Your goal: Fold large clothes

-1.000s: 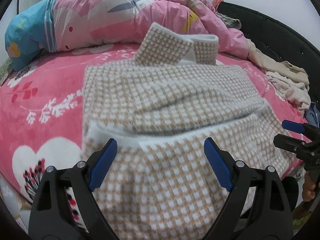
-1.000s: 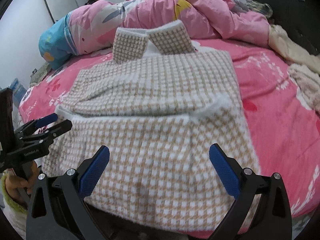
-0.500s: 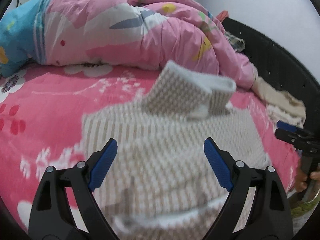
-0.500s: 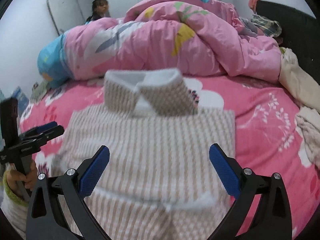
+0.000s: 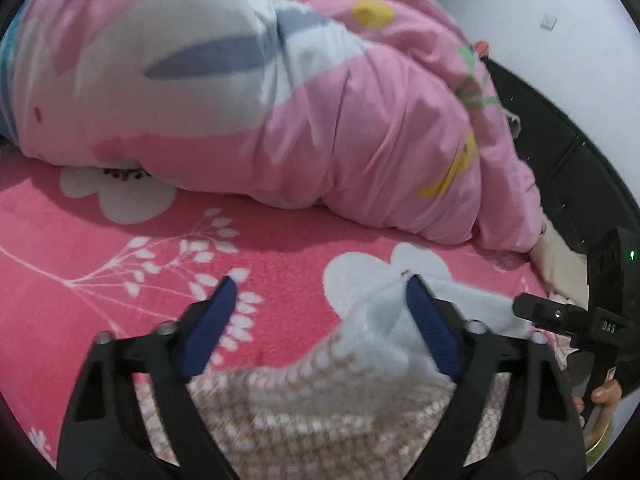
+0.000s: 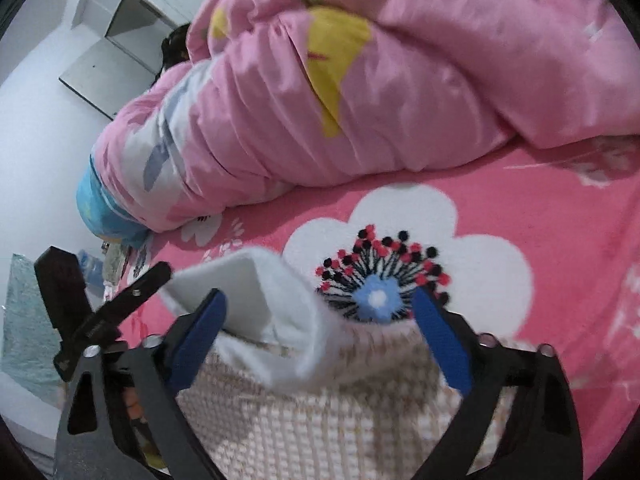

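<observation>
Closing over the collar end of the checked garment [image 5: 320,404], the left gripper [image 5: 320,328] had its jaws still spread, white collar fabric lying between the pads unpinched; the right gripper [image 6: 320,340] was likewise narrowing around the white collar [image 6: 256,292], not yet clamped; the garment lay on the pink flowered bedsheet [image 6: 520,208], near the heaped pink quilt [image 5: 320,120]; no containers appeared.

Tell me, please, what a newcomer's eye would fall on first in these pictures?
The bunched pink duvet heaped across the far side of the bed. Next, the big white flower with a blue centre printed on the pink bedsheet. Nearest, the beige checked garment with its white collar lies between both grippers' fingers.
</observation>
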`<action>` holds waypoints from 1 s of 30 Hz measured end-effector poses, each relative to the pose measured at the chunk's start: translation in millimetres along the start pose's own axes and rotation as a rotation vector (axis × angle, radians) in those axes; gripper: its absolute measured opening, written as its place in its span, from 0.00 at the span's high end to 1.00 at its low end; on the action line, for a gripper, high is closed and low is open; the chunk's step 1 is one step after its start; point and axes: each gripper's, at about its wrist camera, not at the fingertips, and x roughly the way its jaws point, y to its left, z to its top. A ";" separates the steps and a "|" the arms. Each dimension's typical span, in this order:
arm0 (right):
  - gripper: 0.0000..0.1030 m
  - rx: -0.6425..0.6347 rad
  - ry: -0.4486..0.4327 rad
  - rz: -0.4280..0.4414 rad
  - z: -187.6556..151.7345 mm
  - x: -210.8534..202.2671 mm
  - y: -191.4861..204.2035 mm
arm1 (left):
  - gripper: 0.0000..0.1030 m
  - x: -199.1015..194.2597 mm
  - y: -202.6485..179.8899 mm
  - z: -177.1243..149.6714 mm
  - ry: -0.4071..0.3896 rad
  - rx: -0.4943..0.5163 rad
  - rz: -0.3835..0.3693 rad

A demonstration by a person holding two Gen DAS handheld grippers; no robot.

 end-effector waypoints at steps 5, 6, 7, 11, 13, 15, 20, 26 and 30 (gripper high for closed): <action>0.69 -0.101 -0.011 -0.053 -27.0 -12.9 9.9 | 0.78 -12.2 -9.3 -12.7 -0.008 0.058 -0.079; 0.73 -0.126 -0.018 -0.062 -32.2 -17.3 11.9 | 0.79 -20.6 -14.2 -17.2 -0.023 0.098 -0.071; 0.74 -0.172 -0.027 -0.079 -45.0 -26.2 16.5 | 0.82 -30.2 -18.3 -22.2 -0.037 0.131 -0.067; 0.77 -0.336 -0.038 -0.192 -90.6 -42.8 30.1 | 0.87 -67.7 -30.7 -53.7 -0.074 0.235 -0.041; 0.77 -0.405 -0.007 -0.251 -114.2 -38.9 30.9 | 0.87 -79.3 -30.4 -83.2 -0.056 0.264 -0.039; 0.76 -0.446 0.037 -0.314 -131.5 -34.2 28.5 | 0.87 -78.8 -26.9 -103.6 -0.025 0.271 -0.026; 0.64 -0.437 -0.061 -0.192 -138.7 -88.1 45.2 | 0.87 -66.0 -6.6 -134.0 0.016 0.235 -0.043; 0.61 -0.368 -0.067 0.000 -93.6 -53.0 78.9 | 0.86 -66.6 3.9 -140.5 0.008 0.192 -0.092; 0.65 -0.342 0.111 -0.046 -105.5 29.4 70.3 | 0.85 -84.0 12.5 -147.7 0.002 0.158 -0.128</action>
